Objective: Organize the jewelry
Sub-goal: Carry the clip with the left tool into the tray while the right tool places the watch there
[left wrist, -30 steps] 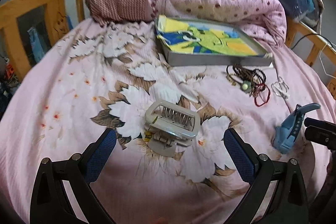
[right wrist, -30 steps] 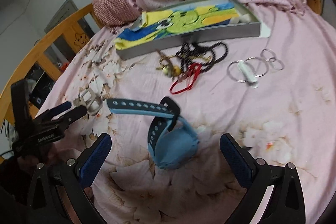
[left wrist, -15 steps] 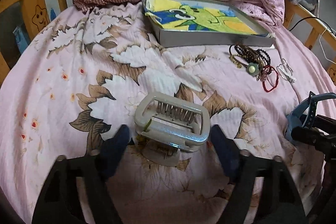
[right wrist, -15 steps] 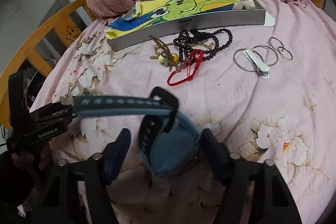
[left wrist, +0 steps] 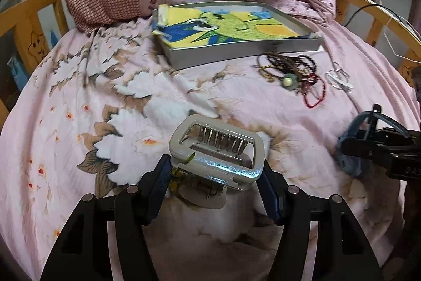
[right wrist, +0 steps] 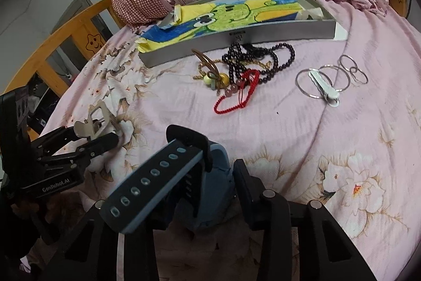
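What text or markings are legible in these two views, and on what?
"GenRobot.AI": on the body of the left gripper, seen from the right wrist view.
Small dark label on the front wall of the grey tray: too small to read.
White letters on the right gripper, at the left wrist view's edge: cut off, unreadable.

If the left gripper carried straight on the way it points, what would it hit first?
Nothing beyond the grey hair claw already between its closing jaws, pads at its sides. Past the claw lies the floral bedsheet, and farther up the grey tray; depth is hard to judge.
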A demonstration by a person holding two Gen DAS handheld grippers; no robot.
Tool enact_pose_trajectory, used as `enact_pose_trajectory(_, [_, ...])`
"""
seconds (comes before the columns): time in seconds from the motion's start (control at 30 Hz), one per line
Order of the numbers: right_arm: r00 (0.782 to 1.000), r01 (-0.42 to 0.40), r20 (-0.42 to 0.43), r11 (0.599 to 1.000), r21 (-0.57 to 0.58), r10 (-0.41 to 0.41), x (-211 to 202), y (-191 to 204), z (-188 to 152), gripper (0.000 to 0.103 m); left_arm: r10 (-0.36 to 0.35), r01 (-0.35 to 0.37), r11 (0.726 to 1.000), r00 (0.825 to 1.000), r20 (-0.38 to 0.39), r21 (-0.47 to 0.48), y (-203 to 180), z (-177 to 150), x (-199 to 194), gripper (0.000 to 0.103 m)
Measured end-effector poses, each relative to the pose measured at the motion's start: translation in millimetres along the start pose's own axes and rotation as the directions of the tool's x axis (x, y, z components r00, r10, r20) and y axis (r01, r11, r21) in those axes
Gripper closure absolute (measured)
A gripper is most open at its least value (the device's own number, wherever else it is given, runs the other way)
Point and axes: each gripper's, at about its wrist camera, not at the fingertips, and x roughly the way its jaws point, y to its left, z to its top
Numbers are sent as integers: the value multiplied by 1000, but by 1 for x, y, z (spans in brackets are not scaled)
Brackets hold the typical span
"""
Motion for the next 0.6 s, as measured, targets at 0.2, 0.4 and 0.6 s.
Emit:
enact_pose_trajectory(0.2, [998,-15,64,1000,12,14,-17,-4,16,66,-18,18,1000,1000,14,23,-16,13,-2,46])
enact_pose_trajectory(0.4, [985,-12,170,999,36,5,-36,-31,58,66,-27,26,1000,999,39,14,-25,39,-3,46])
enact_pose_trajectory(0.6, [961,11,275,999,35,-20,-38,-71,116,66,-9,14,998,996,94,-54,-25,82,6,46])
